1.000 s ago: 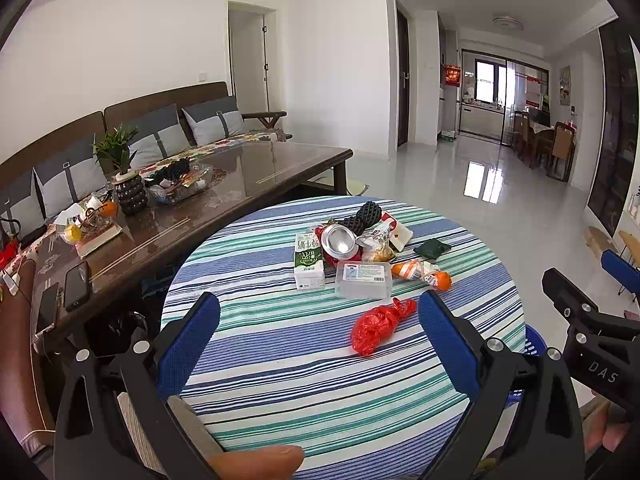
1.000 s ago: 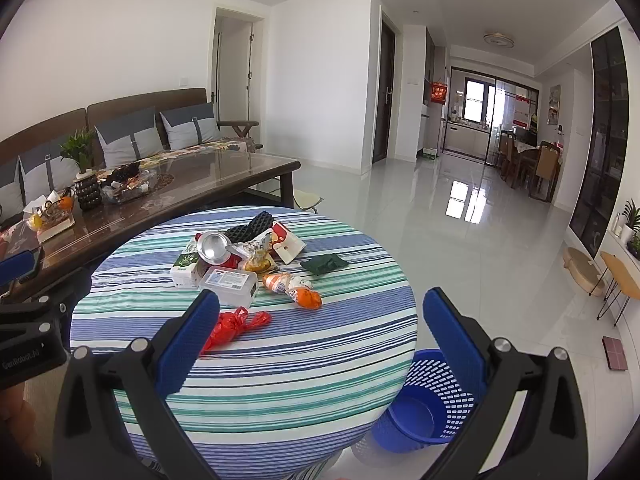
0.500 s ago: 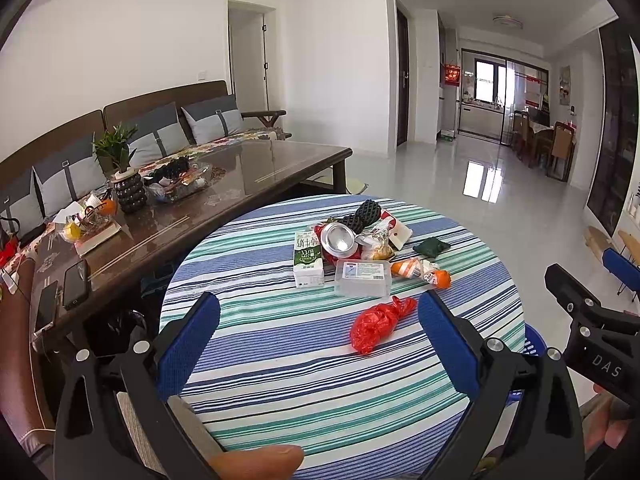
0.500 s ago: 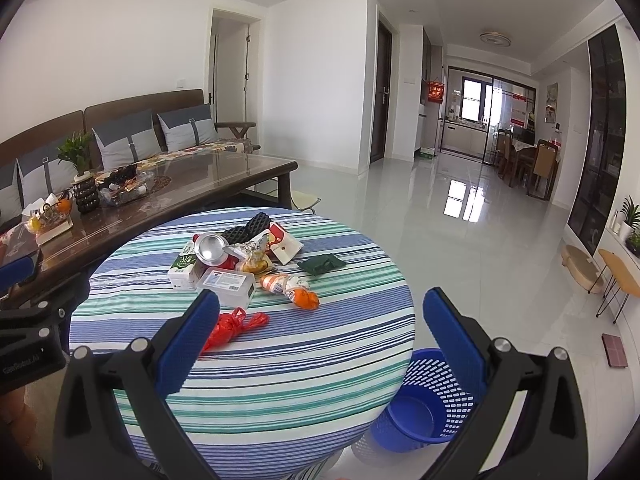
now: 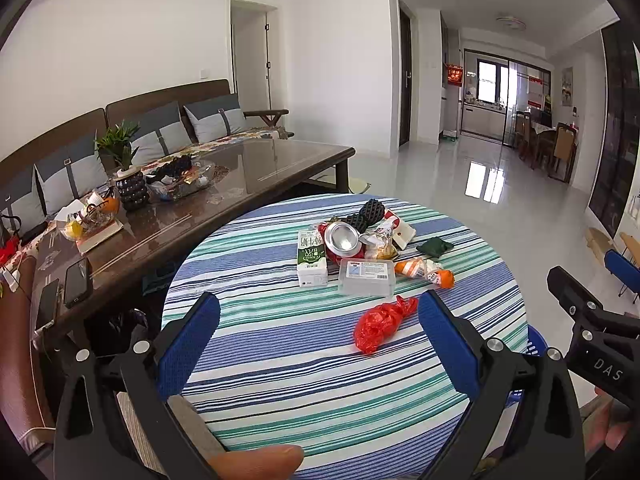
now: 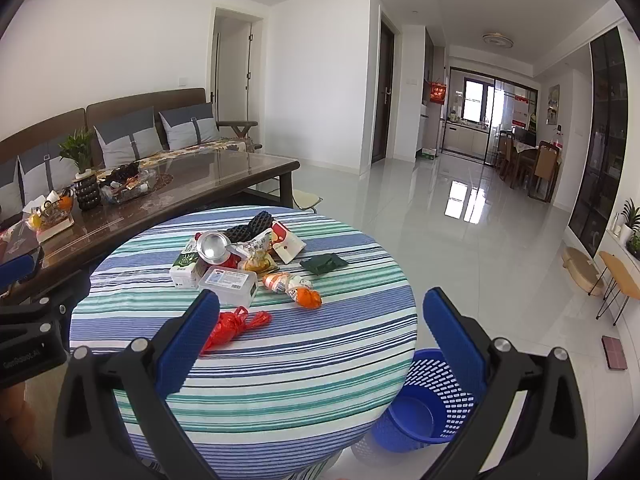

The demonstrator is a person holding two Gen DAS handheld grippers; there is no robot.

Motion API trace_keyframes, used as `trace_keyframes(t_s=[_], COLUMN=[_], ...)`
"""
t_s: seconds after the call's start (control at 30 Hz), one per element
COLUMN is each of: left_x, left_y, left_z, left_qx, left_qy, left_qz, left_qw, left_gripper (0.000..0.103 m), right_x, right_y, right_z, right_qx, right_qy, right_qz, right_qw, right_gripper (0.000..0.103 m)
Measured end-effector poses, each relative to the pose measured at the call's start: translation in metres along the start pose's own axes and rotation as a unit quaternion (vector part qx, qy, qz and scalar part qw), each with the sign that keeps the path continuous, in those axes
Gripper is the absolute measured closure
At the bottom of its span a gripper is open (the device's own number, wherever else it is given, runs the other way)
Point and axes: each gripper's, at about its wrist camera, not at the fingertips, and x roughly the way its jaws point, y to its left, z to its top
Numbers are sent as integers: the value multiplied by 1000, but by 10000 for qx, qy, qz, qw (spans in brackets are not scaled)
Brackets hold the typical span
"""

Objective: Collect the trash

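Observation:
Trash lies in a heap on a round table with a striped cloth (image 5: 280, 344) (image 6: 320, 344): a green milk carton (image 5: 311, 257) (image 6: 185, 263), a crushed can (image 5: 342, 237) (image 6: 213, 245), a clear plastic box (image 5: 367, 277) (image 6: 228, 285), an orange-white wrapper (image 5: 424, 270) (image 6: 292, 285), a dark green wad (image 5: 434, 247) (image 6: 324, 263) and a red plastic bag (image 5: 378, 325) (image 6: 232, 326). My left gripper (image 5: 318, 344) is open and empty, above the table's near edge. My right gripper (image 6: 320, 338) is open and empty, to the right. A blue mesh bin (image 6: 416, 404) stands on the floor beside the table.
A long dark coffee table (image 5: 224, 196) with a plant, bowls and phones stands to the left, a sofa (image 5: 160, 120) behind it. White tiled floor (image 6: 460, 240) stretches right and back to a dining area. Small stools (image 6: 580, 276) stand by the right wall.
Both grippers have drifted slightly, the right one a little up and back. The trash has not moved.

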Motion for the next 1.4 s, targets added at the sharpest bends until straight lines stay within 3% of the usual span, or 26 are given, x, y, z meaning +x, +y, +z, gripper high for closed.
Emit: trace_keyframes(t_s=[1.07, 1.4], left_x=[5, 1], left_y=[4, 3], left_z=[1, 1], left_qx=[16, 34], left_qy=[-3, -129], left_qz=[99, -48], left_qw=[9999, 9999], left_gripper=[5, 5], right_x=[3, 1], right_y=[-1, -5], right_z=[2, 2], right_qx=[-30, 28], right_qy=[45, -13], right_qz=[-39, -77], right_qw=[10000, 10000], right_gripper=[5, 5])
